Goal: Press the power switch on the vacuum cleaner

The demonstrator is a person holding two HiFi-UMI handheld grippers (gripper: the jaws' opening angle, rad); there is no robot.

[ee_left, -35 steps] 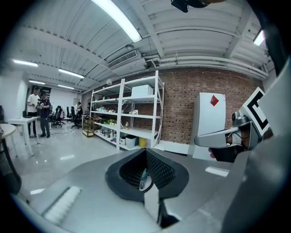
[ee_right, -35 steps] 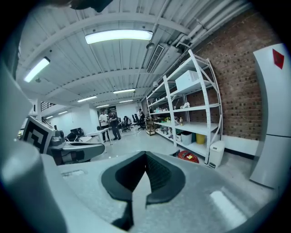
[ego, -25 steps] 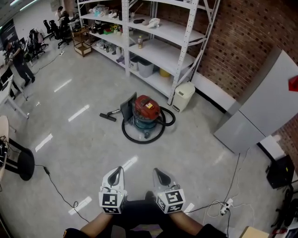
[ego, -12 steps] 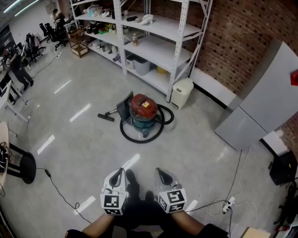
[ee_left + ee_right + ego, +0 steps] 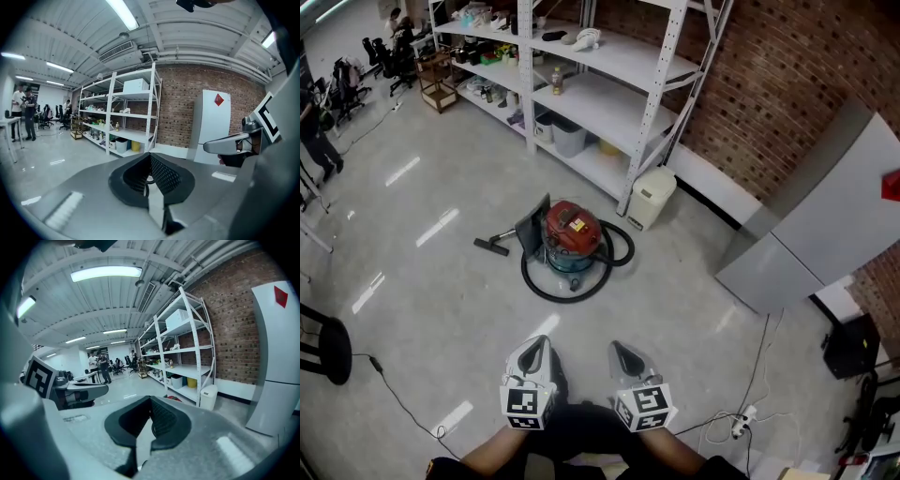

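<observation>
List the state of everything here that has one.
vacuum cleaner: upright on the floor, untouched, well ahead of both grippers.
hose: coiled on the floor around the vacuum cleaner.
white bin: lid shut.
left gripper: jaws together, empty.
right gripper: jaws together, empty.

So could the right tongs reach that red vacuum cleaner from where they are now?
Probably not yet: the vacuum cleaner stands well ahead of the right tongs, across open floor. Nothing blocks the way.

no print is legible; the yellow label (image 5: 577, 223) on the vacuum cleaner (image 5: 570, 236) is too small.
</observation>
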